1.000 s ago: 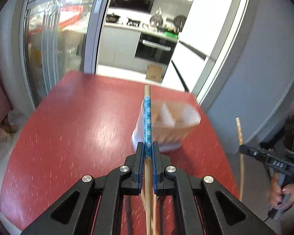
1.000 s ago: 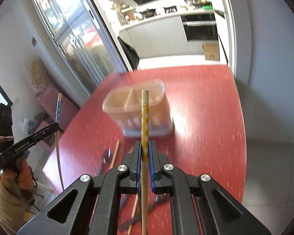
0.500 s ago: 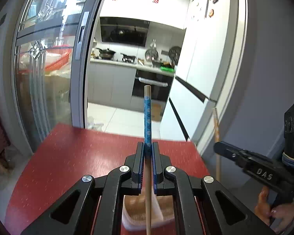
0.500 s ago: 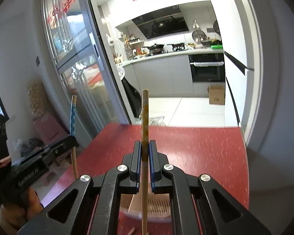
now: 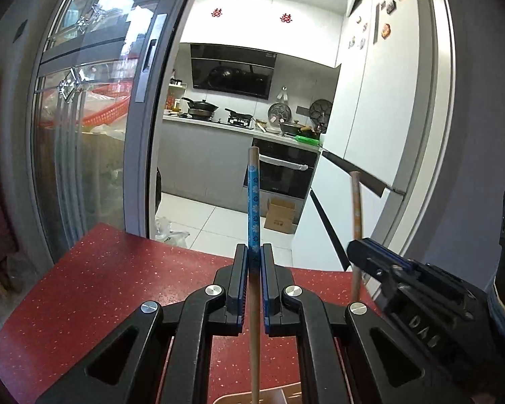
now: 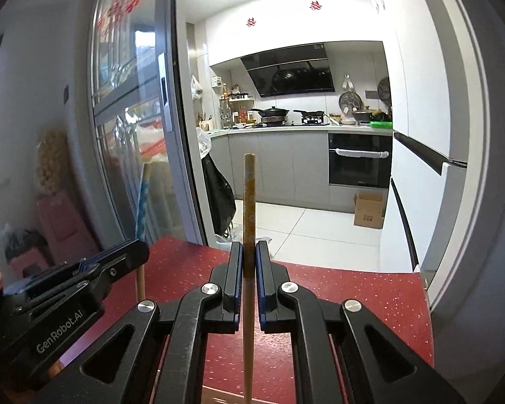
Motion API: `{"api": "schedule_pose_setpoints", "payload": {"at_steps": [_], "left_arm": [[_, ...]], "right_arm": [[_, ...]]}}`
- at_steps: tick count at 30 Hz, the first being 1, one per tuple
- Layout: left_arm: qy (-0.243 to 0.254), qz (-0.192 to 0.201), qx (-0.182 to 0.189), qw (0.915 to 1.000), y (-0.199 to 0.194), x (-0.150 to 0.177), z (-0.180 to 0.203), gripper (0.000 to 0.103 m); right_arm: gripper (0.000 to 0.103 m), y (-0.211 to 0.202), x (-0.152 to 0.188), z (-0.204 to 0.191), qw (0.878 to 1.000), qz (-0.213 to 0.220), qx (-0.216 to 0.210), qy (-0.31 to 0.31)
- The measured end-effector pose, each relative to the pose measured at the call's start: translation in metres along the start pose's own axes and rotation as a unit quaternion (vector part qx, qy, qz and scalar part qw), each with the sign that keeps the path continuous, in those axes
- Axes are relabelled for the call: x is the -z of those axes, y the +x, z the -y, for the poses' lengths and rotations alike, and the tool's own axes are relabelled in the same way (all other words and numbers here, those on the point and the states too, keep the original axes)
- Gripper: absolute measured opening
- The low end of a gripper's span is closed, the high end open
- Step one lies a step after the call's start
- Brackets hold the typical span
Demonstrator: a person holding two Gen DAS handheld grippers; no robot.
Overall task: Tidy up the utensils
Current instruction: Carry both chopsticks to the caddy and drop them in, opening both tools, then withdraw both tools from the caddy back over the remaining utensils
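Observation:
My left gripper (image 5: 253, 256) is shut on a blue flower-patterned chopstick (image 5: 253, 202) that stands upright between its pads. My right gripper (image 6: 249, 256) is shut on a yellow-patterned wooden chopstick (image 6: 249, 202), also upright. Each gripper shows in the other's view: the right gripper (image 5: 363, 252) comes in from the right with its chopstick (image 5: 355, 202), and the left gripper (image 6: 131, 252) from the left with its blue chopstick (image 6: 141, 202). Both hover above the red table (image 5: 101, 269). Only a sliver of the utensil holder's rim (image 5: 239, 399) shows at the bottom edge, below the chopsticks.
The red table's far edge (image 6: 353, 271) lies just ahead. Beyond it are a white tiled floor, a cardboard box (image 5: 279, 215) and a kitchen counter. A glass sliding door (image 5: 84, 134) stands to the left and a white fridge (image 5: 370, 134) to the right.
Both grippers have tipped up from looking down at the table to facing the kitchen. The holder has slid from mid-view to the bottom edge. The two grippers have drawn closer together.

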State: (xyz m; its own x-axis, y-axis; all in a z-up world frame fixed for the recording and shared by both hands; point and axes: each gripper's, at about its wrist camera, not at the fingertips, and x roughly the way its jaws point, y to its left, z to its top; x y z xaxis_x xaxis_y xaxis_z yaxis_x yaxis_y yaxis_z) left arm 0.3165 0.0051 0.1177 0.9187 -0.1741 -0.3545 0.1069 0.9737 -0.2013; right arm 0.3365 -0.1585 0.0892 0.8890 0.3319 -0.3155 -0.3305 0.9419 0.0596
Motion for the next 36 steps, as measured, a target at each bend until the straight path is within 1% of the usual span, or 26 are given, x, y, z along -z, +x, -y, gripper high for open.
{"api": "schedule_pose_setpoints", "payload": {"at_steps": [3,7,13,16,18,22,25,26,27,28,29,30,33,35,36], "left_arm": [[0.022,-0.003,-0.010,0.9997,0.006,0.017,0.005,0.036],[0.029,-0.008,-0.013,0.9995,0.005,0.034,0.007,0.036],[0.055,-0.013,-0.027,0.9980,-0.006,0.053,0.009,0.036],[0.060,-0.016,-0.037,0.9974,-0.014,0.060,0.009,0.036],[0.064,-0.019,-0.041,0.9969,-0.017,0.062,0.009,0.036],[0.067,-0.031,-0.055,0.9958,-0.021,0.064,0.006,0.036],[0.059,-0.039,-0.064,0.9954,-0.025,0.061,0.002,0.036],[0.057,-0.040,-0.066,0.9954,-0.028,0.060,0.000,0.036],[0.056,-0.039,-0.067,0.9954,-0.030,0.060,0.000,0.036],[0.055,-0.039,-0.068,0.9954,-0.033,0.059,-0.001,0.036],[0.056,-0.039,-0.070,0.9953,-0.036,0.059,-0.001,0.036],[0.057,-0.039,-0.071,0.9951,-0.039,0.058,-0.001,0.036],[0.058,-0.044,-0.075,0.9945,-0.046,0.058,-0.003,0.036],[0.056,-0.048,-0.074,0.9946,-0.053,0.056,-0.004,0.036],[0.053,-0.049,-0.071,0.9948,-0.058,0.054,-0.005,0.036]], "right_arm": [[0.008,0.009,0.018,0.001,1.000,-0.011,-0.003,-0.010],[0.008,0.009,0.039,0.002,1.000,-0.022,-0.006,-0.021],[0.008,-0.011,0.065,0.000,0.999,-0.014,0.000,-0.038],[0.008,-0.024,0.073,-0.004,0.999,-0.002,0.006,-0.049],[0.008,-0.029,0.076,-0.007,0.998,-0.003,0.005,-0.055],[0.008,-0.030,0.077,-0.012,0.998,-0.014,0.009,-0.063],[0.010,-0.025,0.072,-0.006,0.998,-0.038,0.001,-0.040],[0.012,-0.023,0.071,-0.004,0.998,-0.044,-0.001,-0.033],[0.022,-0.022,0.070,-0.002,0.998,-0.052,-0.003,-0.026],[0.037,-0.022,0.071,-0.001,0.998,-0.056,-0.002,-0.022],[0.042,-0.023,0.070,0.000,0.998,-0.059,-0.003,-0.018],[0.045,-0.025,0.069,0.001,0.998,-0.060,-0.005,-0.016],[0.045,-0.033,0.069,0.001,0.998,-0.063,0.001,-0.011],[0.048,-0.042,0.067,0.003,0.998,-0.067,-0.001,-0.001],[0.051,-0.047,0.065,0.004,0.998,-0.069,-0.003,0.005]]}}
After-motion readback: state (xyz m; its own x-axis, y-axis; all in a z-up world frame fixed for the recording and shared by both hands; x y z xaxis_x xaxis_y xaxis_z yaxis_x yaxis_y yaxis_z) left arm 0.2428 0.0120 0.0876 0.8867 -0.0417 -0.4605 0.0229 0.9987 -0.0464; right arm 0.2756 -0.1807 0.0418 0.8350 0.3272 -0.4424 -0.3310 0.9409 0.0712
